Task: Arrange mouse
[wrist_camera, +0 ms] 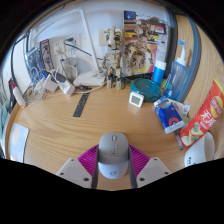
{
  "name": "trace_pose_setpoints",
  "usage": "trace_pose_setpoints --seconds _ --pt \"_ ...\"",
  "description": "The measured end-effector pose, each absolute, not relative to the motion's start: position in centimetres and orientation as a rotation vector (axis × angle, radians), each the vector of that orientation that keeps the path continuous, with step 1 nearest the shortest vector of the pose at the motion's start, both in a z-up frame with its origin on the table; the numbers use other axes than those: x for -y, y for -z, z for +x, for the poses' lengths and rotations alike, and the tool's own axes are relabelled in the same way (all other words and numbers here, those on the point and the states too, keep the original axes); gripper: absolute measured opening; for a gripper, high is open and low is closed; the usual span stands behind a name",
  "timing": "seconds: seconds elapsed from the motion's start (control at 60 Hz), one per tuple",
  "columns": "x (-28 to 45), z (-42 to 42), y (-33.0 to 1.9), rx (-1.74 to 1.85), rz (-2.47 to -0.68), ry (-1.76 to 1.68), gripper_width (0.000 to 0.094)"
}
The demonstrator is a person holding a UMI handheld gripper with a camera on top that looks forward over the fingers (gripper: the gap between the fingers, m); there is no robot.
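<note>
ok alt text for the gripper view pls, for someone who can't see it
A grey computer mouse sits between the pink-padded fingers of the hand-held gripper on a wooden desk. Whether the pads press on it cannot be told. Beyond lie a red snack packet, a blue pouch and assorted clutter.

Your gripper (112, 163) has its fingers apart, and the mouse (113, 152) sits between them on the table (70, 135), with a little room at either side as far as you can tell. Ahead of your fingers and slightly right stands a small framed card (136, 99), with a round dish (147, 87) just behind it. Farther right, a packet (168, 114) lies beside a long tube (206, 115) that runs along the table's right side. Ahead and to your left, a flat strip (81, 104) lies on the table, and beyond it a tangle of cables and boxes (55, 80) crowds the far left. A bottle (159, 70) stands behind the dish.
</note>
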State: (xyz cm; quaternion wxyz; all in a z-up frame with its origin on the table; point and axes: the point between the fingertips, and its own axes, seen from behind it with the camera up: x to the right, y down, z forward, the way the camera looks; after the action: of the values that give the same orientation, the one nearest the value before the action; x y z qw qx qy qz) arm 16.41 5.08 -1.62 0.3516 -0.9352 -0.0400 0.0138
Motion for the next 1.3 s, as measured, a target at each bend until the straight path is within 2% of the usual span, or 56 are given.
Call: trace_pose_setpoints --seconds 0.067,0.083,0.1,0.183,0.333,0.383,0.467,0.667,0.75,0.833,0.9,0.983,1.233,1.3 --pt "-5.1 16.3 1.6 0.108 -2.425 -0.014 0.0391" --pt "-5.1 16.3 1.6 0.112 -2.428 -0.007 0.0421" --pt "-5.2 16.3 1.5 0.108 -2.431 -0.001 0.0361" --pt "-5.1 16.3 1.6 0.034 -2.448 0.012 0.0292" --pt "-5.0 16.1 1.2 -0.022 -2.460 0.095 0.0287" --pt "-4.9 15.5 0.1 -0.043 -2.457 0.103 0.0288" --pt "-5.9 14.1 -5.8 -0.093 -2.357 0.124 0.0289" --pt "-7.8 5.2 -25.0 -0.084 -2.044 0.097 0.0288" --pt "-7.4 -0.8 -29.7 -0.024 -1.975 0.062 0.0288" --pt "-6.8 -7.6 -31.6 0.040 -1.941 0.008 0.0290" --pt "-6.6 -12.8 -30.5 0.091 -1.966 -0.036 0.0288" --pt "-5.9 -19.1 -26.6 0.141 -2.016 -0.098 0.0288" --pt "-2.1 -28.1 -9.0 0.212 -2.289 -0.126 0.0287" --pt "-0.8 -29.0 -5.6 0.246 -2.339 -0.103 0.0289"
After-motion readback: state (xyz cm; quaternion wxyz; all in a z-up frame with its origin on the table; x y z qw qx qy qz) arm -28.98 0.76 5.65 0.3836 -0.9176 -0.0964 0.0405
